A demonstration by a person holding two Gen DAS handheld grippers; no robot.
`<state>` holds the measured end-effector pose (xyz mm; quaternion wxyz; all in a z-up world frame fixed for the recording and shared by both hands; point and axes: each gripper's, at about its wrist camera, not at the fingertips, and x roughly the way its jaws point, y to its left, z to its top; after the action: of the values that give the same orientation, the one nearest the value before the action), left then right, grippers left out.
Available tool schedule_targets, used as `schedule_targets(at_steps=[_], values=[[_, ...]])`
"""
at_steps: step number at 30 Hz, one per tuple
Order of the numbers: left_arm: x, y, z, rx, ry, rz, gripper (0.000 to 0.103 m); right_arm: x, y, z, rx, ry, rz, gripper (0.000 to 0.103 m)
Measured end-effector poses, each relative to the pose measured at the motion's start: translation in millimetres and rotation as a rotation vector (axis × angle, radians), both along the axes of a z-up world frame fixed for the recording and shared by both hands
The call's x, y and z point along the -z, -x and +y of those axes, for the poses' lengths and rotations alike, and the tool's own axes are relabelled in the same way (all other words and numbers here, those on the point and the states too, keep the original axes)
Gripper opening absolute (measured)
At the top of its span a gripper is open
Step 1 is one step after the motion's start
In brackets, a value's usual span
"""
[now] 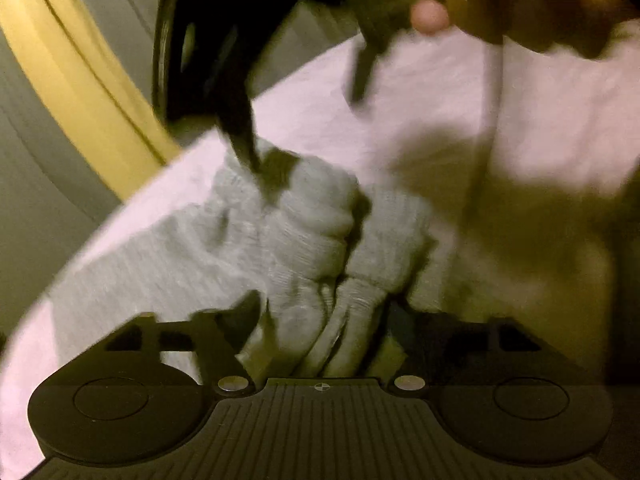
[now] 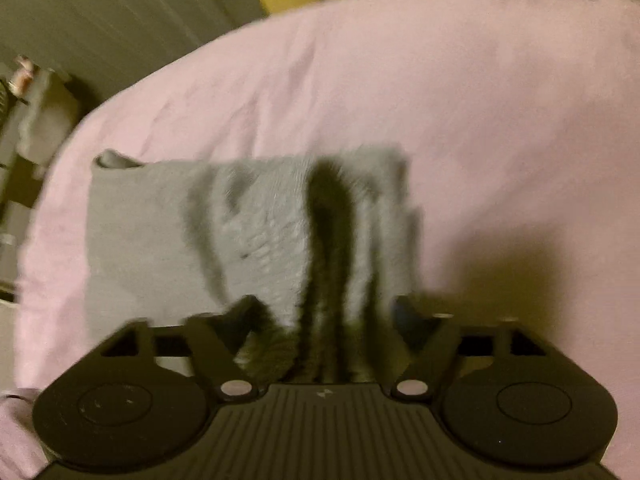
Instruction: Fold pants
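Note:
The grey pants (image 1: 296,232) lie bunched on a pink sheet (image 1: 420,92). My left gripper (image 1: 320,332) is shut on a gathered fold of the grey fabric, which is pulled up between its fingers. The other gripper's dark body (image 1: 224,60) hangs at the upper left of the left wrist view, its finger down on the pants. In the right wrist view the pants (image 2: 160,232) spread flat to the left and rise in ridged folds into my right gripper (image 2: 324,320), which is shut on them. Both views are blurred.
The pink sheet (image 2: 440,92) covers a bed whose rounded edge runs along the left. A yellow strip (image 1: 68,72) and grey floor lie beyond it. A hand (image 1: 520,0) shows at the top right of the left wrist view. Some clutter (image 2: 24,80) sits at the far left.

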<state>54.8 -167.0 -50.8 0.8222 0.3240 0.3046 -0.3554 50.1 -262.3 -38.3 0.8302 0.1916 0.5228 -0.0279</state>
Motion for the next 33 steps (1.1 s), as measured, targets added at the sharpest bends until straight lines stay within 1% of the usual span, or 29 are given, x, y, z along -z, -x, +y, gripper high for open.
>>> schedule_targets(at_steps=[1, 2, 3, 4, 6, 7, 9, 10, 11, 12, 14, 15, 16, 17, 18, 19, 20, 21, 22, 23, 24, 25, 26, 27, 29, 30, 31, 32, 33], values=[[-9.6, -0.7, 11.6, 0.01, 0.053, 0.048, 0.08, -15.4, 5.4, 4.3, 0.008, 0.078, -0.053, 0.082], [-20.9, -1.9, 25.5, 0.009, 0.115, 0.096, 0.084, -31.0, 10.7, 8.6, 0.002, 0.147, -0.115, 0.088], [-29.7, -3.6, 37.3, 0.006, 0.169, 0.134, 0.09, -46.0, 15.5, 12.9, 0.001, 0.188, -0.178, 0.091], [-38.6, -6.1, 51.4, -0.007, 0.228, 0.165, 0.092, -59.1, 19.8, 16.7, 0.003, 0.187, -0.24, 0.092], [-50.0, -15.8, 77.2, -0.06, 0.307, 0.176, 0.094, -73.7, 22.8, 20.8, -0.03, 0.062, -0.337, 0.096], [-54.7, -22.3, 88.7, -0.109, 0.32, 0.165, 0.094, -74.3, 20.1, 25.7, -0.054, -0.027, -0.363, 0.096], [-57.9, -36.1, 105.9, -0.217, 0.308, 0.129, 0.094, -64.8, 10.2, 34.3, -0.074, -0.164, -0.358, 0.096], [-55.0, -47.9, 112.9, -0.278, 0.28, 0.119, 0.094, -56.1, 4.8, 40.1, -0.088, -0.221, -0.357, 0.096], [-50.9, -59.3, 118.3, -0.324, 0.255, 0.119, 0.094, -43.3, -2.9, 47.9, -0.097, -0.268, -0.329, 0.096], [-45.6, -70.9, 124.0, -0.358, 0.244, 0.138, 0.094, -31.4, -8.0, 52.5, -0.105, -0.291, -0.296, 0.095], [-33.9, -89.9, 131.7, -0.415, 0.233, 0.221, 0.094, -1.8, -18.9, 63.0, -0.098, -0.331, -0.192, 0.094], [-23.1, -100.6, 136.8, -0.436, 0.251, 0.301, 0.094, 15.2, -21.9, 66.0, -0.088, -0.338, -0.113, 0.088], [-12.2, -108.6, 140.8, -0.469, 0.261, 0.375, 0.094, 27.7, -21.6, 67.3, -0.071, -0.315, -0.052, 0.082], [-0.3, -115.8, 143.5, -0.513, 0.259, 0.438, 0.094, 33.2, -18.5, 70.2, -0.06, -0.255, -0.028, 0.065], [8.2, -120.0, 144.9, -0.534, 0.256, 0.459, 0.095, 35.1, -13.5, 68.3, -0.054, -0.185, -0.026, 0.041], [7.8, -118.7, 144.8, -0.531, 0.256, 0.445, 0.095, 37.0, -6.5, 62.5, -0.035, -0.166, -0.026, 0.032], [2.5, -116.7, 143.8, -0.513, 0.252, 0.43, 0.095, 38.1, -1.1, 50.4, 0.02, -0.196, -0.007, 0.02], [-6.4, -112.0, 144.6, -0.506, 0.245, 0.429, 0.094, 37.2, 3.5, 41.1, 0.071, -0.231, 0.015, 0.017], [-12.4, -108.1, 148.6, -0.516, 0.248, 0.44, 0.094, 30.5, 9.1, 36.7, 0.099, -0.232, 0.019, 0.017], [-14.5, -110.1, 156.2, -0.534, 0.275, 0.464, 0.094, 19.9, 17.2, 35.3, 0.09, -0.204, -0.005, 0.024], [-13.2, -113.8, 164.4, -0.554, 0.305, 0.493, 0.094, 8.4, 27.0, 38.7, 0.07, -0.17, -0.038, 0.039], [-9.7, -115.6, 168.5, -0.573, 0.327, 0.517, 0.094, -0.2, 36.5, 45.1, 0.048, -0.166, -0.065, 0.046], [-6.8, -115.0, 172.6, -0.584, 0.343, 0.543, 0.094, -4.2, 41.9, 52.9, 0.02, -0.181, -0.08, 0.058], [-2.2, -115.1, 175.0, -0.588, 0.349, 0.56, 0.094, -6.1, 47.4, 61.1, -0.016, -0.202, -0.089, 0.06], [10.1, -115.4, 175.5, -0.58, 0.34, 0.574, 0.094, 0.4, 51.7, 81.5, -0.081, -0.225, -0.071, 0.06], [5.1, -110.6, 181.3, -0.588, 0.342, 0.58, 0.093, 8.7, 52.7, 89.4, -0.095, -0.232, -0.046, 0.06], [5.2, -114.2, 183.3, -0.616, 0.338, 0.584, 0.091, 21.0, 53.2, 97.6, -0.091, -0.237, -0.008, 0.06], [-1.6, -107.1, 190.8, -0.647, 0.34, 0.586, 0.09, 34.8, 52.9, 101.3, -0.07, -0.238, 0.041, 0.061], [-4.8, -106.9, 198.0, -0.672, 0.357, 0.595, 0.09, 39.6, 55.0, 102.0, -0.043, -0.242, 0.053, 0.06]])
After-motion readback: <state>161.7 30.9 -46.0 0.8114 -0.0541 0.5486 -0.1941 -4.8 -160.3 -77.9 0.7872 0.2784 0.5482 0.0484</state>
